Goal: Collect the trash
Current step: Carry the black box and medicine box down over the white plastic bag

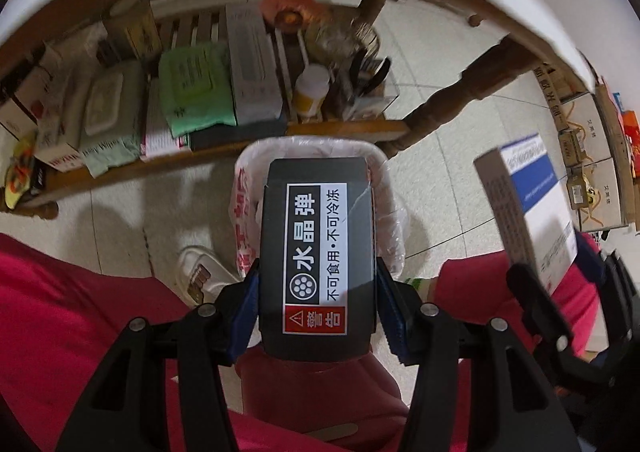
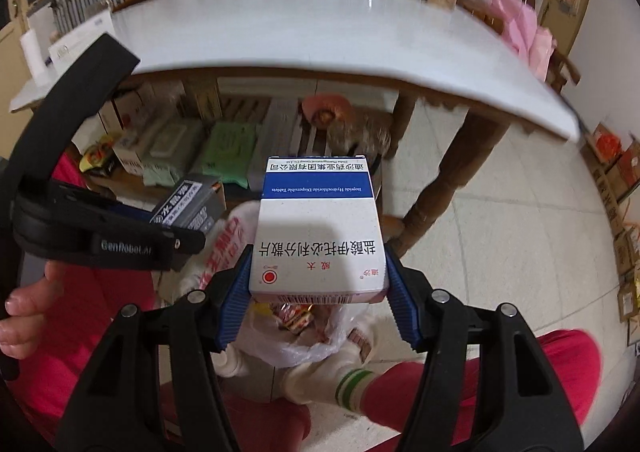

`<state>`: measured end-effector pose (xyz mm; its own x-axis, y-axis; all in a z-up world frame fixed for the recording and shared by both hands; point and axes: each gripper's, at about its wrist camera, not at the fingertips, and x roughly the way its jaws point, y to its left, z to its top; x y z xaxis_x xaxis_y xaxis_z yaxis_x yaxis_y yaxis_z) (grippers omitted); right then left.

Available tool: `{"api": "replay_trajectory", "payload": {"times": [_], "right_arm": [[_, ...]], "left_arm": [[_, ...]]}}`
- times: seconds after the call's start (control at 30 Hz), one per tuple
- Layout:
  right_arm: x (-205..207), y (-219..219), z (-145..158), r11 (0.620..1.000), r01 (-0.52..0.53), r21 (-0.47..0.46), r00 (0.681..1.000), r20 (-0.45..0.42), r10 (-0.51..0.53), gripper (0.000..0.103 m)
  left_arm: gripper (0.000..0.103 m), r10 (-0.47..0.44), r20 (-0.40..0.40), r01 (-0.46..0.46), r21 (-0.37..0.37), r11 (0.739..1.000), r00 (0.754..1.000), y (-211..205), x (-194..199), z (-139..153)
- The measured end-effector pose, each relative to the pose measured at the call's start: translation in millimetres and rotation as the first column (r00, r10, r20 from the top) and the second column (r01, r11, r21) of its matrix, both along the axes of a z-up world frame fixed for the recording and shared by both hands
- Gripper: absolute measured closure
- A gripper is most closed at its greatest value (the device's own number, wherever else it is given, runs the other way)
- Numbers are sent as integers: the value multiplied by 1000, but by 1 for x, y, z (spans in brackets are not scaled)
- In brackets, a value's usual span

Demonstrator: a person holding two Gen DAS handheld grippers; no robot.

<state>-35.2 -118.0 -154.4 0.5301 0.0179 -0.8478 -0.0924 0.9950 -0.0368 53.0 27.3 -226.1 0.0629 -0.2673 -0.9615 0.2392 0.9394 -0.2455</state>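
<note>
Currently, items in play, listed:

1. Left gripper [image 1: 316, 304]: fingers clamped on the sides of a black box [image 1: 316, 252] with a white warning label. The box hangs above the bin [image 1: 378, 155], lower end towards the camera.

2. Right gripper [image 2: 318, 292]: fingers clamped on a white-and-blue medicine box [image 2: 318, 236], held flat between the blue pads. It sits over the near side of the bin, just right of the black box in the left view.

3. Bin: small, on the tiled floor beside the bench [image 2: 320, 31] leg, lined with a clear bag [image 2: 304, 348] printed in red. Coloured wrappers [image 2: 294, 316] already lie inside, glimpsed under the medicine box in the right view.

4. Bench: white top, bare where visible; only a pink bag and some cartons show at its far side.

5. Lower shelf [image 1: 348, 127]: tissue packs, cartons, a bottle; stored goods, apparently not trash.

6. Person: seated, red trousers, striped sock [image 2: 352, 384], white slipper.

Progress, judged: some trash is binned; two boxes are carried and poised over the opening but not yet dropped. Left to do: release both, then check for anything remaining.
</note>
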Motion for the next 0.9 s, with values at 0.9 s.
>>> {"api": "replay_trajectory", "payload": {"times": [0.9], "right_arm": [[54, 17, -172, 998, 7, 66, 908, -418, 21, 43]], "left_arm": [[51, 111, -319, -96, 62, 993, 941, -22, 72, -150]]}}
